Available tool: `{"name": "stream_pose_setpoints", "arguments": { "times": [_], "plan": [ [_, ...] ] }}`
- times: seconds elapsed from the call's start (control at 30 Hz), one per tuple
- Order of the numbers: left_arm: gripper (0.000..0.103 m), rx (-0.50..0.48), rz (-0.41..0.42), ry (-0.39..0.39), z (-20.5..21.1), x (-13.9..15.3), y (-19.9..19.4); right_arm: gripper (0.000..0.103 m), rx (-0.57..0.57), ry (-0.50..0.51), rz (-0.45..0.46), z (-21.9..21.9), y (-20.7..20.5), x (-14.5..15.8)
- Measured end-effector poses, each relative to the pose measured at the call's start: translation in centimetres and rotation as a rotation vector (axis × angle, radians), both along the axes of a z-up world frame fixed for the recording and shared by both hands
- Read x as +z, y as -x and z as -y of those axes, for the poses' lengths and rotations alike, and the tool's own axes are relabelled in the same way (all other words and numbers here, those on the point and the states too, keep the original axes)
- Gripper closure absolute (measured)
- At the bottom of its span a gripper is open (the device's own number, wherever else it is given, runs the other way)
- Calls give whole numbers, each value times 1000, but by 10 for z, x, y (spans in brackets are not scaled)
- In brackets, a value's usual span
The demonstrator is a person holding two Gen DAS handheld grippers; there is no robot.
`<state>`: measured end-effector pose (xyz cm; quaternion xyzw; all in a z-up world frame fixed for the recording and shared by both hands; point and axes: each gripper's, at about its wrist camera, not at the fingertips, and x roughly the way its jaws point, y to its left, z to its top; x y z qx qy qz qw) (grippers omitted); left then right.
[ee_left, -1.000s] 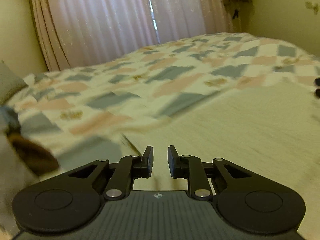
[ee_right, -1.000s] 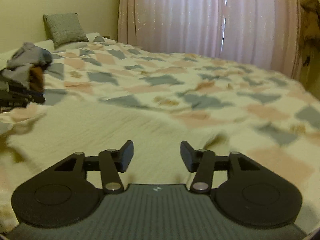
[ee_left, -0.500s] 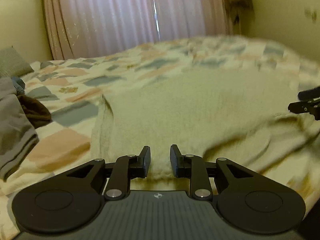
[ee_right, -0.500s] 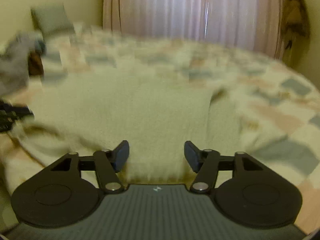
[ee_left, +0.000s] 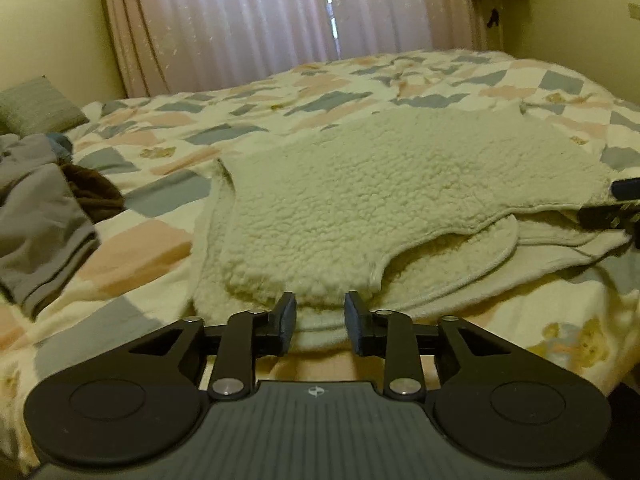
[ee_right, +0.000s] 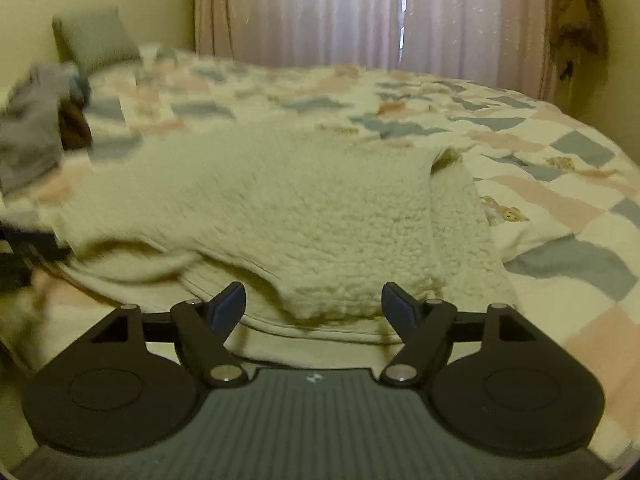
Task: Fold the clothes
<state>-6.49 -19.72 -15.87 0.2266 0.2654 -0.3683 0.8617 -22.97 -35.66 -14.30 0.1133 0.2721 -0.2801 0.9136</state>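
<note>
Right wrist: right gripper (ee_right: 313, 307) opening, fleece (ee_right: 304, 208) released.

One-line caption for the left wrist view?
Left gripper, jaws just opening and apart, at the near edge of a folded cream fleece on a patchwork bedspread.

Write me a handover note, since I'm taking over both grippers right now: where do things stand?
Left gripper: open, jaws just opening, nothing pinched; the cream fleece garment lies just beyond its fingers.
Right gripper: open wide, also just opening, at the other near corner.
Fleece lies on the patchwork quilt, one layer laid over another.
Grey clothes pile sits at the side.
Done: one fold, apparently.
Left: further folds, probably; then the pile.
</note>
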Motion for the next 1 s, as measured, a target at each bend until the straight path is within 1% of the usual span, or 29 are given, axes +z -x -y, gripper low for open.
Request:
{"name": "stream_pose_setpoints", "arguments": {
  "times": [0.1, 0.13, 0.23, 0.5, 0.73, 0.83, 1.0],
  "plan": [
    [66, 34, -14, -12, -5, 9, 11, 28, -19, -32, 58, -10, 16, 11],
    [64, 47, -25, -12, -6, 11, 15, 26, -27, -42, 70, -13, 21, 13],
    [61, 70, -57, 0, -11, 18, 26, 25, -49, -67, 89, -20, 32, 17],
    [56, 71, -40, -8, -22, 29, 54, 24, -88, -109, 149, -34, 66, 26],
    [52, 76, -21, 0, -32, 40, 71, 23, -110, -119, 183, -43, 87, 32],
    [50, 80, -18, 11, -36, 43, 75, 20, -114, -115, 178, -48, 90, 33],
    [47, 88, -21, 21, -43, 44, 78, 20, -112, -119, 175, -52, 91, 32]
  ]
}}
